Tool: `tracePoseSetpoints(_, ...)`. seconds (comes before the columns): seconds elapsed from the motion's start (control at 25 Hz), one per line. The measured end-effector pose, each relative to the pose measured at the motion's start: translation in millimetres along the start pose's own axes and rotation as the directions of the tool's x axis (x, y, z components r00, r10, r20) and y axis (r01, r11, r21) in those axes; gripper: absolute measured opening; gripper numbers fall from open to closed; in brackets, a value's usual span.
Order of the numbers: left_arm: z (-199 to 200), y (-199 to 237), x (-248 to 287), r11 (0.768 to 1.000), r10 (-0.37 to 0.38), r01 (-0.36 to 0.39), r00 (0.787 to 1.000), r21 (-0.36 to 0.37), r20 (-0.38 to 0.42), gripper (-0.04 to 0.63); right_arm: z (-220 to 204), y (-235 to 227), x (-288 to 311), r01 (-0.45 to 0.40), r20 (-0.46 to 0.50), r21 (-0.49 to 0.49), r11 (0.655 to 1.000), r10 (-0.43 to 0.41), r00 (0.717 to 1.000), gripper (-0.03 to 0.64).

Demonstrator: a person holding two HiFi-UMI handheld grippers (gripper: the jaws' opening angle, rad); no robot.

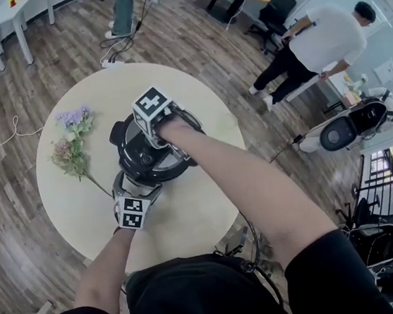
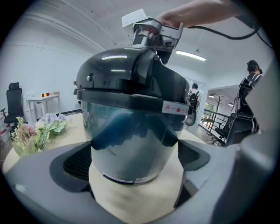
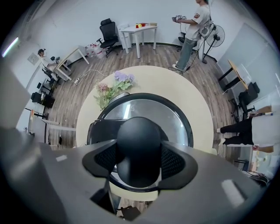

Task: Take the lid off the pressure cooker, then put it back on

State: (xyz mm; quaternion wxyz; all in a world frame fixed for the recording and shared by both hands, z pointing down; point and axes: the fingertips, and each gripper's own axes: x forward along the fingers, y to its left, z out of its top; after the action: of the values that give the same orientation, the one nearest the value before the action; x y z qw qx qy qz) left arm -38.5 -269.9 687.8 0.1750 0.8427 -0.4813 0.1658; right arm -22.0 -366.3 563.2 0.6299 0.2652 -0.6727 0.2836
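A black and steel pressure cooker stands in the middle of a round beige table. Its dark lid sits on the pot. My right gripper points straight down from above, and its pads are shut on the lid's round black knob. My left gripper reaches in from the near side, low on the pot. The steel body fills the gap between its jaws and touches both pads. In the left gripper view the right gripper shows on top of the lid.
A bunch of artificial flowers lies on the table left of the cooker. Beyond the table are a wooden floor, a white desk, office chairs and a fan. One person stands at the far right, another near the fan.
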Motion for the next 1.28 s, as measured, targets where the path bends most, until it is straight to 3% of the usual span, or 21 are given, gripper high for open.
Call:
tracePoseSetpoints(0.36,0.7,0.4,-0.3,1.0,0.002,-0.002,1.0,-0.001,-0.002,0.592,1.5,1.5,0.7,-0.002,0.007,-0.071,0.997,0.003,1.0,0.287)
tracePoseSetpoints(0.6,1.0,0.5,-0.3,1.0,-0.005,0.005,1.0,0.0,-0.003,0.592,0.2,3.4,-1.1,-0.002,-0.001,-0.171,0.985,0.002,1.0,0.288)
tracePoseSetpoints(0.8,1.2,1.5,0.2,1.0,-0.01,0.01,1.0,0.001,-0.005,0.592,-1.9,6.7,-2.8,-0.011,-0.016,-0.354,0.935,0.005,1.0,0.29)
tracePoseSetpoints(0.96,-0.7,2.3,2.0,1.0,-0.012,0.012,1.0,0.002,0.002,0.591,-5.6,11.2,-4.9,-0.005,-0.026,-0.562,0.827,-0.012,1.0,0.291)
tracePoseSetpoints(1.04,1.4,2.2,0.2,1.0,-0.012,0.012,1.0,0.0,-0.005,0.591,-5.7,12.2,-5.1,-0.007,-0.028,-0.607,0.794,-0.013,1.0,0.296)
tracePoseSetpoints(1.28,-0.5,3.9,-0.1,1.0,-0.02,0.02,0.999,-0.005,-0.029,0.591,-2.7,12.2,-4.1,-0.014,-0.006,-0.574,0.819,0.013,1.0,0.296)
